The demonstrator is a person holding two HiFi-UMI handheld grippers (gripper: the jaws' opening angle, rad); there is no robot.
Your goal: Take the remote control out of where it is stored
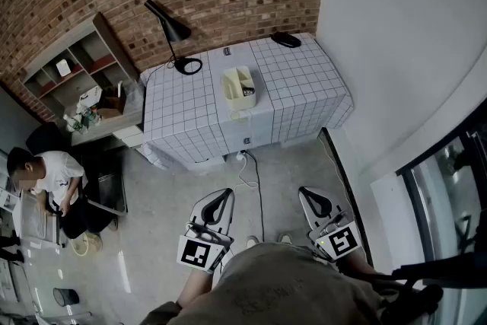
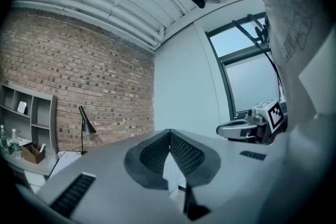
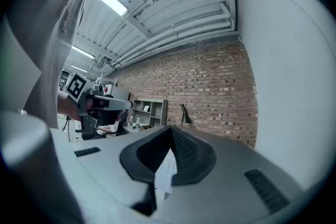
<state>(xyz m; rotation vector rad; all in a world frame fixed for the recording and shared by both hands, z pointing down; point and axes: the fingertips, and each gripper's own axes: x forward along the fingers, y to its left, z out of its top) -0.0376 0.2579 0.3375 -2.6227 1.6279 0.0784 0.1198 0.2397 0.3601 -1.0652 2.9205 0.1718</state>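
On the table draped in a white grid cloth [image 1: 300, 80] stands a white storage box [image 1: 240, 81]. A dark item lies inside it [image 1: 248, 91]; it is too small to tell whether it is the remote control. Both grippers are held low over the floor, well short of the table, pointing level towards it. My left gripper [image 1: 227, 192] [image 2: 169, 132] has its tips together with nothing between them. My right gripper [image 1: 306, 192] [image 3: 170, 128] is shut and empty too. Each gripper shows in the other's view: the right gripper's body [image 2: 252, 126] and the left gripper's body [image 3: 100, 104].
A black desk lamp [image 1: 171, 30] stands on the table's back left, and a black object [image 1: 286, 39] lies at its back right. A cable [image 1: 249, 171] hangs to the floor in front. A shelf unit [image 1: 80, 76] and a seated person [image 1: 53, 179] are at the left. A white wall [image 1: 396, 49] runs along the right.
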